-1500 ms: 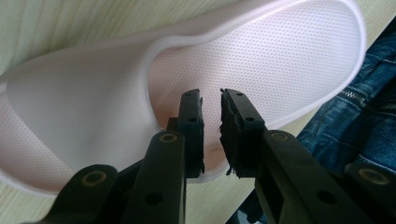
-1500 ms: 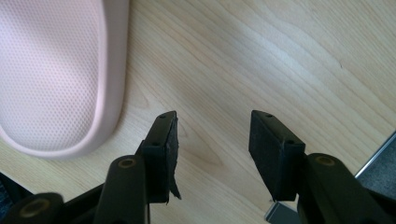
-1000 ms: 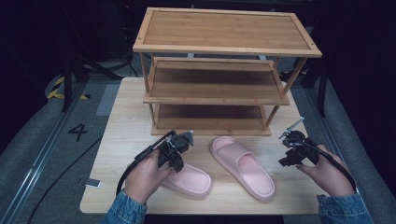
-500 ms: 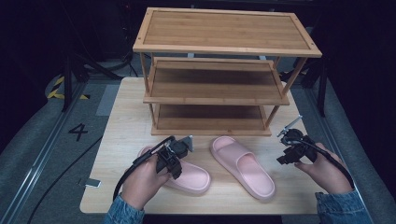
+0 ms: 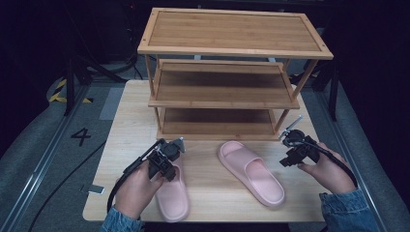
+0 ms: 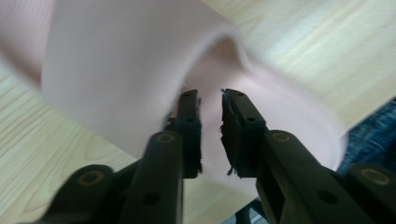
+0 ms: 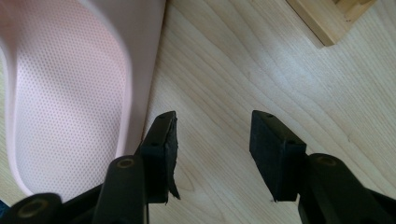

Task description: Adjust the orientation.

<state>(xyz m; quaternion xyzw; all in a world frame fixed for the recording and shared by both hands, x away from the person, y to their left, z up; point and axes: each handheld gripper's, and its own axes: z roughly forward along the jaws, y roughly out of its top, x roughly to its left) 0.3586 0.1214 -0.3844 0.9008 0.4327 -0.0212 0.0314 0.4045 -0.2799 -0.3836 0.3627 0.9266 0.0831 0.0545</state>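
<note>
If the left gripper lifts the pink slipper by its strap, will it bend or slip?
The left slipper looks like soft foam, so probably light. Its strap may flex when pinched. The matte dotted surface likely grips well.

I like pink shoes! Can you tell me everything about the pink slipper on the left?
The left slipper is a soft-looking pale pink slide with a wide strap and a dotted footbed. It lies flat near the front of the wooden table, toe towards the shelf. The left gripper pokes at its strap opening, jaws nearly closed, gripping nothing visible.
</note>
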